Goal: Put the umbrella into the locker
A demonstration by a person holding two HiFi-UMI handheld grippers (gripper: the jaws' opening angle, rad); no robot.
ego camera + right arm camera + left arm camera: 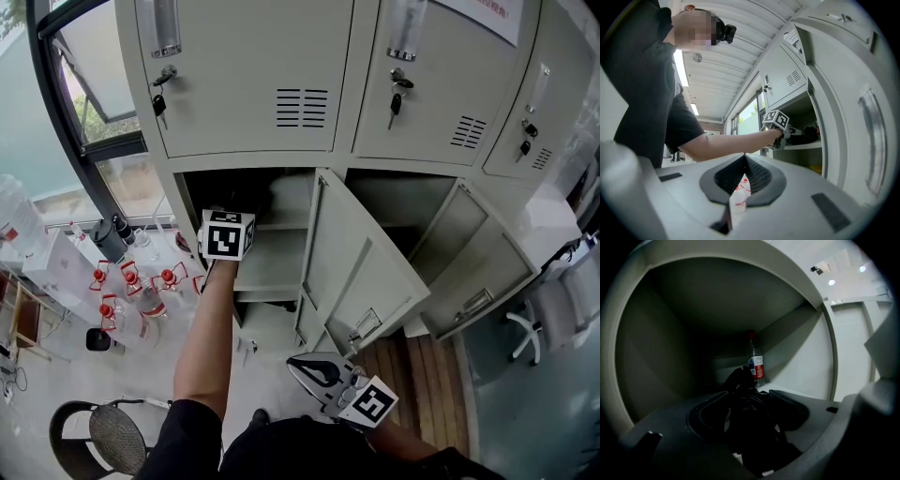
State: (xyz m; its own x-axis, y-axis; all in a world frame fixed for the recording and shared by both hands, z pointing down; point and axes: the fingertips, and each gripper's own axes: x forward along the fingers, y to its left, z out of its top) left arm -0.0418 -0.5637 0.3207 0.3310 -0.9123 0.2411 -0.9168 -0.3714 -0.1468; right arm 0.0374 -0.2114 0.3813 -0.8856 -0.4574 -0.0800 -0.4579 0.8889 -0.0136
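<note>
The black folded umbrella [751,430] lies on a shelf inside the open grey locker [281,251]. My left gripper [750,398] reaches into that compartment, its jaws spread wide on either side of the umbrella, pads apart from it. From the head view only its marker cube [228,235] shows, in the locker mouth. The right gripper view shows the umbrella [809,136] as a dark bundle on the shelf, just past the left gripper [783,133]. My right gripper [300,363] hangs low in front of the locker door [361,267], shut and empty; its tips meet [743,157].
A bottle with a red label [757,365] stands at the back of the compartment. A second locker door [478,272] stands open to the right. Several red-capped bottles [131,286] and a round stool [112,436] are on the floor at left. Keys [159,103] hang from the upper doors.
</note>
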